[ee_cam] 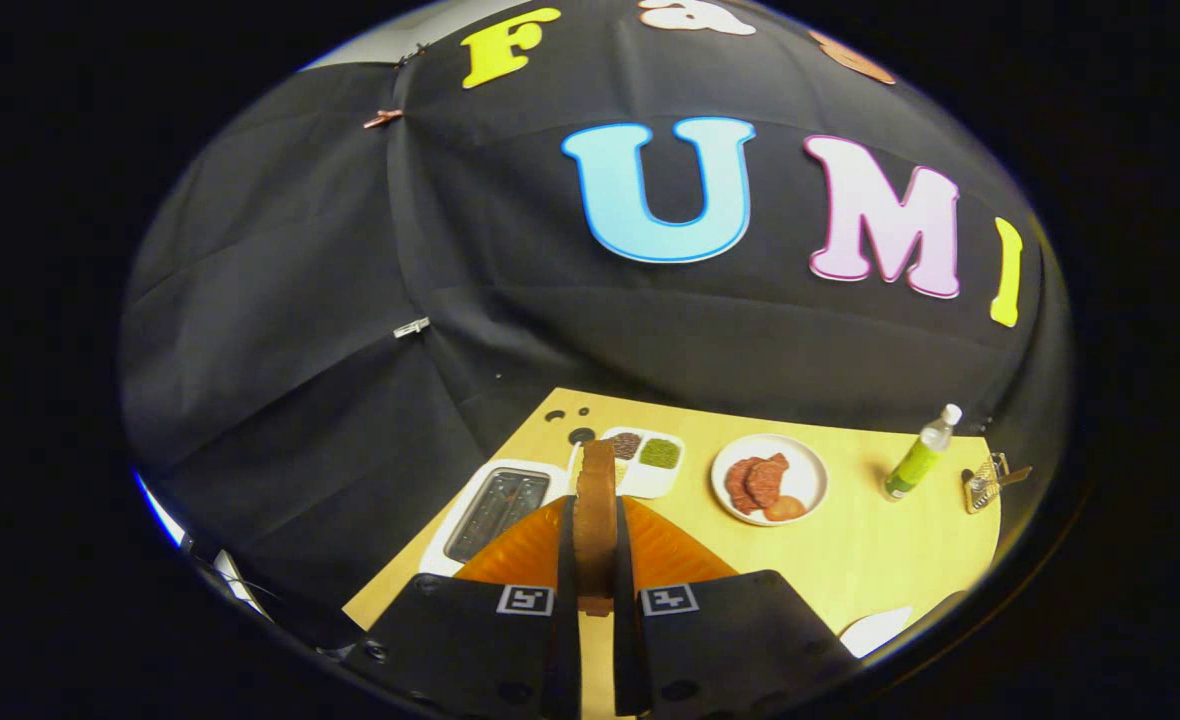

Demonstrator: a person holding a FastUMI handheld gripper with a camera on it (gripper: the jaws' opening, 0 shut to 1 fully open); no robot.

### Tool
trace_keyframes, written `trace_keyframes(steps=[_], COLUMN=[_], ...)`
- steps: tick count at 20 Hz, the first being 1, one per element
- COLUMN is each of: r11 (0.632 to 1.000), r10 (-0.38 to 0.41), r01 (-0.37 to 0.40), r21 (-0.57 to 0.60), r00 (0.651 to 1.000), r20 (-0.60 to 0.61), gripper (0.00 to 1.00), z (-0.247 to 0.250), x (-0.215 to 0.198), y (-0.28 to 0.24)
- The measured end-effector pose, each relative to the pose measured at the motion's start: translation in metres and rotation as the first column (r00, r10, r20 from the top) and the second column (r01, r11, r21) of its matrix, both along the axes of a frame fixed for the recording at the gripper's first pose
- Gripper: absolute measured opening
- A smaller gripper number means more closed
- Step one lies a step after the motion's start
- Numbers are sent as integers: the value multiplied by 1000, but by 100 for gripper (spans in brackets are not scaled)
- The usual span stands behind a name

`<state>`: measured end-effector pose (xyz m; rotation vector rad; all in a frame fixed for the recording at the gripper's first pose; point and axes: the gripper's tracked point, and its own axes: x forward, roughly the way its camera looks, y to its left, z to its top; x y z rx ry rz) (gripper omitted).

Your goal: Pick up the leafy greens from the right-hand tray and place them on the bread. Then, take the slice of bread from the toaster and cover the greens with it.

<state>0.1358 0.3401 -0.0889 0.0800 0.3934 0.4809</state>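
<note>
Gripper point(595, 600): fingers closed on a slice of bread point(596, 520), both pressing its flat faces; slice held on edge, long axis running straight ahead along the fingers. Beyond the fingertips: divided tray point(672, 478) with green filling, dead ahead. Left of it: dark-lined tray point(460, 520). Ahead to the right: white plate point(810, 470) carrying reddish-brown slices. Farther right: green bottle point(918, 458). Greens on bread not identifiable. Judgement: slice must be turned flat before covering.
</note>
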Motion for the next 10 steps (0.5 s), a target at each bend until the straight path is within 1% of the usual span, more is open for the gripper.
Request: trace_keyframes(steps=[3,6,8,10], r11=[998,991,984,979], r10=[-61,-131,-173,-196], r01=[61,132,176,201], r21=[3,21,38,36], r00=[998,990,982,975], r20=[-16,-52,-81,-102], gripper=[17,17,17,17], z=[-10,-33,-52,-76], x=[-5,-14,-19,-24], y=[-52,-98,-122,-139])
